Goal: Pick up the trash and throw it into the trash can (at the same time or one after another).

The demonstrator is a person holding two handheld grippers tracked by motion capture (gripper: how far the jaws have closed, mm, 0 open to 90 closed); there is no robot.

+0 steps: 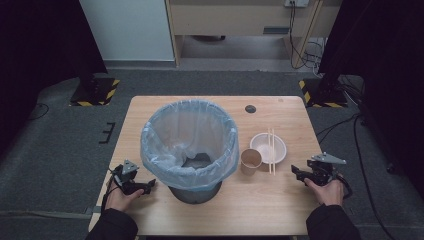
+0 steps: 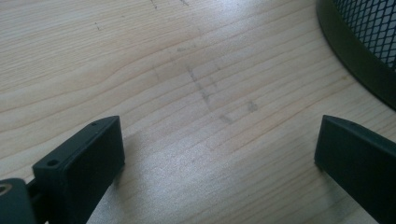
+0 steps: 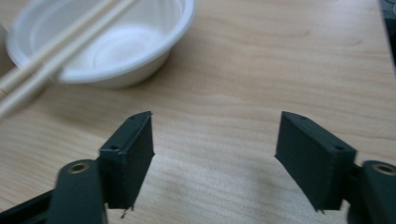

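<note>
Resting at the near table edge, both grippers (image 1: 150, 185) (image 1: 296, 173) stand spread and empty. Clearing looks unstarted: the bowl (image 1: 261, 146) with chopsticks (image 1: 270, 150) sits right of the bin (image 1: 190, 145); the right gripper must reach left.

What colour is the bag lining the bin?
The bag is translucent light blue, clearest in the high view.
</note>
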